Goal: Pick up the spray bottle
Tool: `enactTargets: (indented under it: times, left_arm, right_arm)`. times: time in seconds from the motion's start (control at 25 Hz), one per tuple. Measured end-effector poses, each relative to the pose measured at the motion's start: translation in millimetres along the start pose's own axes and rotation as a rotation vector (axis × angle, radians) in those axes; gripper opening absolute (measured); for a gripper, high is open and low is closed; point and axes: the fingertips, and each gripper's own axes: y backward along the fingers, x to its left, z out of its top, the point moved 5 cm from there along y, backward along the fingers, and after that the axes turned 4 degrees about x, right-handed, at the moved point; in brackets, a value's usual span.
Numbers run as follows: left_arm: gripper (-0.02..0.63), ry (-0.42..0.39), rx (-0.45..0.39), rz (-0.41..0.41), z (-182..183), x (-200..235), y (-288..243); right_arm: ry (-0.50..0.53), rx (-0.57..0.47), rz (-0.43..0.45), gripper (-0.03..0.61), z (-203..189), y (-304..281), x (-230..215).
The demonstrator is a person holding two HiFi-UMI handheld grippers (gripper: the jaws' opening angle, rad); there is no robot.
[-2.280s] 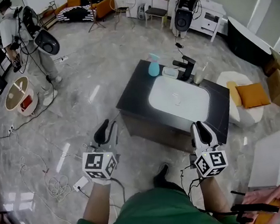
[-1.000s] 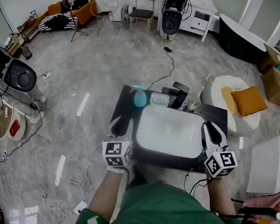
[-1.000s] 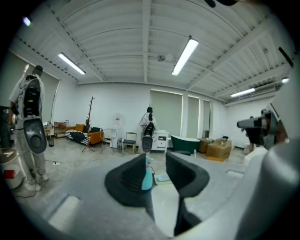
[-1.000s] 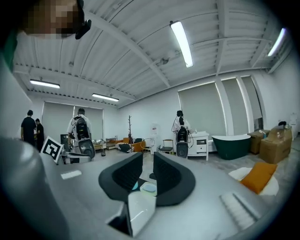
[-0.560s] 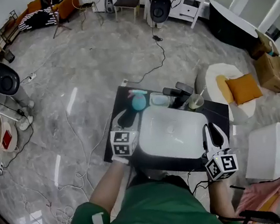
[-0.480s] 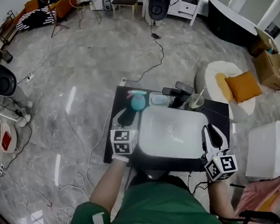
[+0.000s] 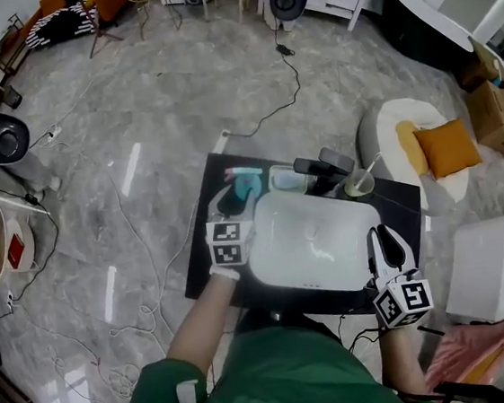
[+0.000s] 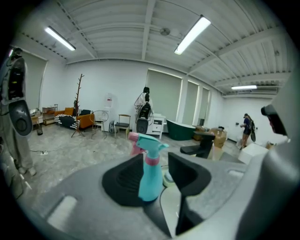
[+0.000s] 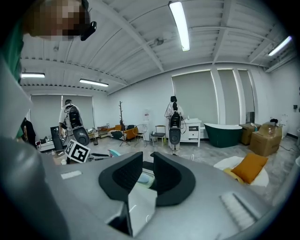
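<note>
The teal spray bottle (image 7: pixel 247 185) with a pink collar stands upright at the back left of the black counter (image 7: pixel 204 269), beside the white basin (image 7: pixel 315 238). My left gripper (image 7: pixel 226 203) is right at it, jaws open. In the left gripper view the bottle (image 8: pixel 149 174) stands between the two jaws of that gripper (image 8: pixel 157 161), close against the left one, with a gap to the right one. My right gripper (image 7: pixel 387 246) hovers over the counter's front right corner, jaws narrowly open, with nothing between them (image 9: pixel 147 169).
Behind the basin are a black faucet (image 7: pixel 319 167), a soap dish (image 7: pixel 284 180) and a cup (image 7: pixel 356 183). Cables (image 7: pixel 154 252) trail on the floor to the left. A round seat with an orange cushion (image 7: pixel 445 147) and a white box (image 7: pixel 499 267) stand to the right.
The person has walked up to the counter. My left gripper has reached forward until its jaws flank the spray bottle. The right gripper has stayed by the basin's front right.
</note>
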Motion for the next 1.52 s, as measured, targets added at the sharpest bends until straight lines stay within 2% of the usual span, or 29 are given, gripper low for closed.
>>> enactTargets:
  times: [0.48, 0.72, 0.92, 1.12, 1.52]
  left_arm:
    - [0.201, 0.003, 0.051, 0.063, -12, -3, -49]
    - [0.199, 0.003, 0.027, 0.125, -11, 0, -61]
    - [0.192, -0.007, 0.036, 0.142, -11, -1, -70]
    - [0.147, -0.010, 0.025, 0.159, -9, 2, -69]
    - [0.133, -0.056, -0.018, 0.137, 10, -10, -37]
  right_arm:
    - [-0.035, 0.046, -0.013, 0.072, -16, -16, -38]
    - [-0.030, 0.044, -0.015, 0.072, -18, -16, -51]
    - [-0.049, 0.056, -0.037, 0.071, -17, -13, -59]
    - [-0.057, 0.053, -0.037, 0.072, -22, -11, -62]
    - [-0.061, 0.029, -0.011, 0.071, -20, 2, -56]
